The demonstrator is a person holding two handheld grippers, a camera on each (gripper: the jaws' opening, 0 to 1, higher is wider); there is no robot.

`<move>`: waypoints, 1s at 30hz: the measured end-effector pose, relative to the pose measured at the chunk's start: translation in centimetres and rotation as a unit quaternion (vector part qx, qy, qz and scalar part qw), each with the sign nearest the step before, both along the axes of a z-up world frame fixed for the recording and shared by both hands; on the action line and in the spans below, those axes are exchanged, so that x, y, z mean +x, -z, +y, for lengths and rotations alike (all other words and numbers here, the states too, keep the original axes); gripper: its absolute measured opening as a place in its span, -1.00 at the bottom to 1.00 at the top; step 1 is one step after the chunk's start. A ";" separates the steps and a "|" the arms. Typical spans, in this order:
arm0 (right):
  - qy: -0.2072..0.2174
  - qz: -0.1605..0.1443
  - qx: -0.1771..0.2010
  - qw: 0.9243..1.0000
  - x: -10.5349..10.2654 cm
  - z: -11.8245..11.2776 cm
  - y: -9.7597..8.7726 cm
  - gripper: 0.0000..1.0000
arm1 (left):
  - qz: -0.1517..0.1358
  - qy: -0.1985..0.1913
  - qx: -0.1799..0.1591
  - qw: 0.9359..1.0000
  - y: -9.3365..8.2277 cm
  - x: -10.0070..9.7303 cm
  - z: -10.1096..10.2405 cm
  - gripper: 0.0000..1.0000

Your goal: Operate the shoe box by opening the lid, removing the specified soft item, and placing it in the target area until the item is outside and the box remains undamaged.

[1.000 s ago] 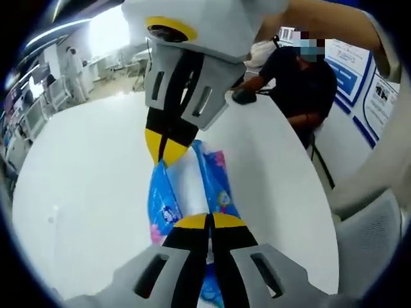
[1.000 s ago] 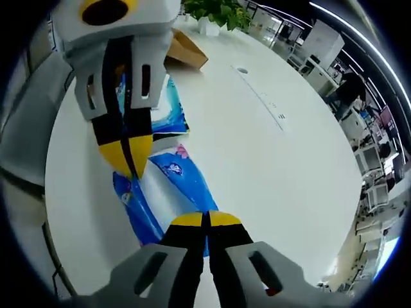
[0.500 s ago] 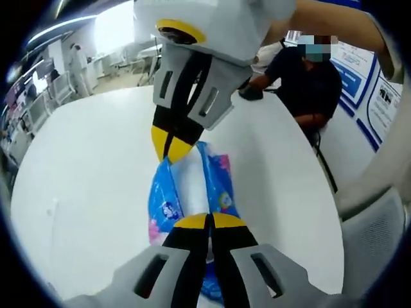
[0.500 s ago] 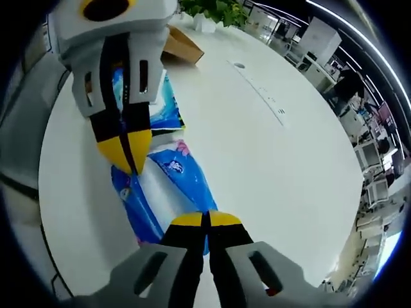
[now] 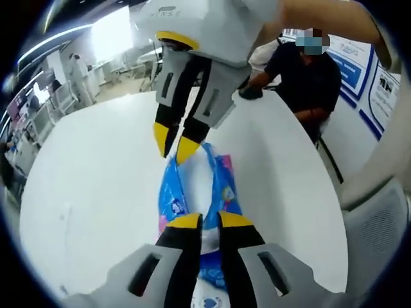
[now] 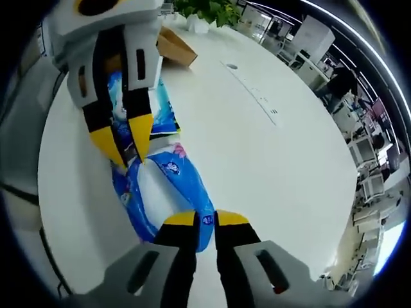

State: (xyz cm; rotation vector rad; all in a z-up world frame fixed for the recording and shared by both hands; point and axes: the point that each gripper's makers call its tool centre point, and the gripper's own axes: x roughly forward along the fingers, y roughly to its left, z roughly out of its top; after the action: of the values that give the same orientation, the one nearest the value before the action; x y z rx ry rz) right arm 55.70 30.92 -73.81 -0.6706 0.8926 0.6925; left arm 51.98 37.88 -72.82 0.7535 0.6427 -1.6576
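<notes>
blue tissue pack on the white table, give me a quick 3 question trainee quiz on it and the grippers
1. True or false: the left gripper is clamped shut on the blue plastic tissue pack.
2. The pack lies on: A) a cardboard box B) the round white table C) a chair.
3. In the right gripper view, what brown thing sits at the table's far end beside the potted green plant?

Key: 1 false, both the left gripper and the right gripper stand slightly open at the pack's ends. 2 B. 3 an open cardboard box.

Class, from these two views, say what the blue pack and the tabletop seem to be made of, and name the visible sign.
Blue pack: seemingly thin glossy plastic film, printed, creased with shiny highlights; contents unseen. Tabletop: smooth white surface, probably laminate, with soft sheen.
</notes>
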 end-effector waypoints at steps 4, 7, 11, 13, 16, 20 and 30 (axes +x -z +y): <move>0.002 -0.003 0.002 1.000 -0.3 0.5 -0.8 -0.78 | -0.002 -0.007 -0.005 1.000 -1.0 0.0 0.9 -0.76; 0.002 -0.005 0.005 1.000 -0.5 0.9 -1.4 -0.74 | -0.007 -0.005 -0.005 1.000 -1.3 -0.2 1.5 -0.70; 0.005 -0.007 0.005 1.000 -1.1 1.4 -2.3 -0.69 | -0.010 -0.010 -0.004 1.000 -2.0 -0.4 2.3 -0.64; 0.011 -0.007 0.007 1.000 -1.4 1.6 -2.7 -0.66 | -0.008 -0.016 -0.012 1.000 -2.6 -0.6 2.6 -0.62; 0.017 -0.007 0.008 1.000 -2.2 1.9 -3.3 -0.60 | 0.011 -0.044 -0.029 0.999 -3.4 -0.8 2.9 -0.58; 0.023 -0.009 0.005 1.000 -2.9 2.2 -3.9 -0.56 | 0.017 -0.062 -0.039 0.997 -4.4 -1.0 3.7 -0.53; 0.032 -0.025 0.013 0.999 -4.7 3.9 -5.8 -0.43 | 0.013 -0.090 -0.050 0.995 -5.7 -2.0 6.6 -0.40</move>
State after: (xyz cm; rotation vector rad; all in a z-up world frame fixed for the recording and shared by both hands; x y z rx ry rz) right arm 51.03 34.85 -68.05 -0.6315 0.8553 0.6268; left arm 49.96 44.48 -67.16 0.5860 0.6223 -1.5240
